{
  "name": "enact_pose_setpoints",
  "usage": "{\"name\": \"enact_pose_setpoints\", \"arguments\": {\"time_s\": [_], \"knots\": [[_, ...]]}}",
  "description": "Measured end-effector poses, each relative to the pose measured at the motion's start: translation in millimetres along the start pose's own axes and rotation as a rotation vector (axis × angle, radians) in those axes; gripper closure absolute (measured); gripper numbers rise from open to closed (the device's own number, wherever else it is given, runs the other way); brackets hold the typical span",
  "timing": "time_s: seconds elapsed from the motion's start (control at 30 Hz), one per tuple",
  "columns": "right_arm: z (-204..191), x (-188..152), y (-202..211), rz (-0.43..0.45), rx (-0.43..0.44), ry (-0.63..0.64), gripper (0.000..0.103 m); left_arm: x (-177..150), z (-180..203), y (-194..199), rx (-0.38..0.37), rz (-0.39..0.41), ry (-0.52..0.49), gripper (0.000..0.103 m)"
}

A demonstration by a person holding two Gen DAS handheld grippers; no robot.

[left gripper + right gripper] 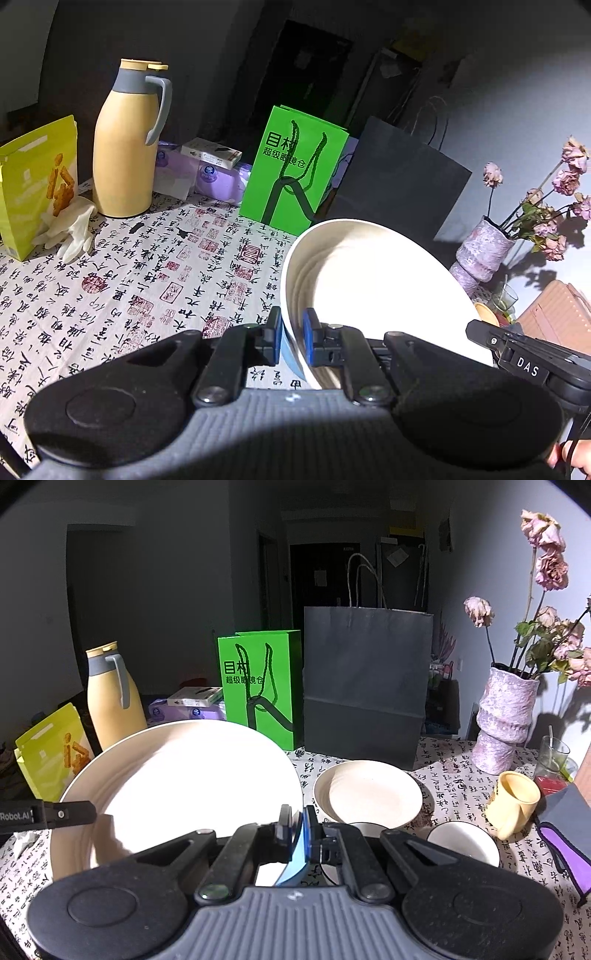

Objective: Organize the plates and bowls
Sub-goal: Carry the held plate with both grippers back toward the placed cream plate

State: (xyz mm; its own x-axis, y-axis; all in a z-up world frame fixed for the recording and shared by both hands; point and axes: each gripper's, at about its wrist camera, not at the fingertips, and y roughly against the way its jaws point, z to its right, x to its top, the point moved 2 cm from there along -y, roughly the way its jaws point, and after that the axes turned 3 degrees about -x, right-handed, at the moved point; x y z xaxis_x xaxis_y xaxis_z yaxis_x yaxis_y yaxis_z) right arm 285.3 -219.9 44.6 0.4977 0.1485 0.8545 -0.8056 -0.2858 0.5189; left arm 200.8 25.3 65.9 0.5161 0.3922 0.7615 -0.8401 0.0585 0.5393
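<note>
Left wrist view: left gripper (pixel 292 334) is clamped on the near rim of the large cream plate (pixel 376 288), held tilted above the patterned tablecloth (pixel 147 280). Right gripper (pixel 297 825) is clamped on the same plate's opposite rim. Around it: smaller cream plate (pixel 369 794) just beyond the right gripper, two white bowls (pixel 463 843) beside it, yellow mug (pixel 511 803), vase (pixel 506 716), black bag (pixel 365 686), green bag (pixel 291 170), thermos (pixel 125 147). Both grippers point downward at a slant.

Calligraphy-print table (pixel 461 786), thermos (pixel 123 147), plate (pixel 369 794), mug (pixel 511 805)
</note>
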Motion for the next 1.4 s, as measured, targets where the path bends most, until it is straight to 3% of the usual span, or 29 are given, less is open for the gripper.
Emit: {"name": "enact_pose_setpoints", "arguments": {"time_s": [0.63, 1.4], "knots": [[19, -33, 65, 0.042, -0.047, -0.031, 0.098, -38, 31, 42, -0.053, 0.008, -0.052, 0.091], [58, -92, 92, 0.032, -0.100, -0.101, 0.098, -87, 59, 35, -0.094, -0.076, -0.118, 0.091]]}}
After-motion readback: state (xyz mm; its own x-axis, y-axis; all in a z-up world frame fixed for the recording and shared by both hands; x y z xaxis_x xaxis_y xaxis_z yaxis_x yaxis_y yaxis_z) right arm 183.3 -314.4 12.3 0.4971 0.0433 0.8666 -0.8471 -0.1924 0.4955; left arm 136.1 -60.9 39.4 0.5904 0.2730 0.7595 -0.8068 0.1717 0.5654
